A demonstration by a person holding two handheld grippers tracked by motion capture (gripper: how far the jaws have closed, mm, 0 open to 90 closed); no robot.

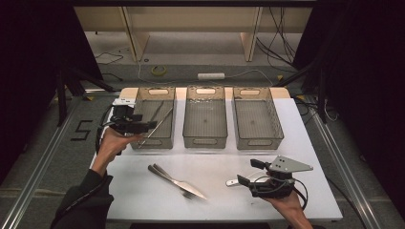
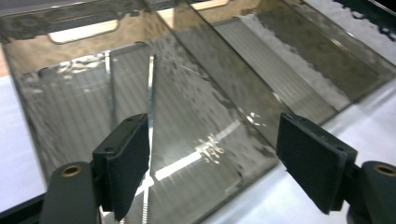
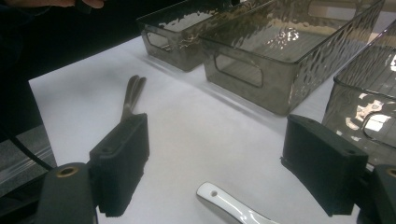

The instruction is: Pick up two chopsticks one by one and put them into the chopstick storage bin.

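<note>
Slim silver metal utensil in left smoky translucent plastic bin: leans diagonally, near end low on ribbed bin floor at near-left, far end raised toward right wall. In left gripper view, utensil runs as thin bright strip up middle of bin. Bin rectangular, rippled walls, cut-out handle at each end, standing leftmost of row at far side of white counter.
</note>
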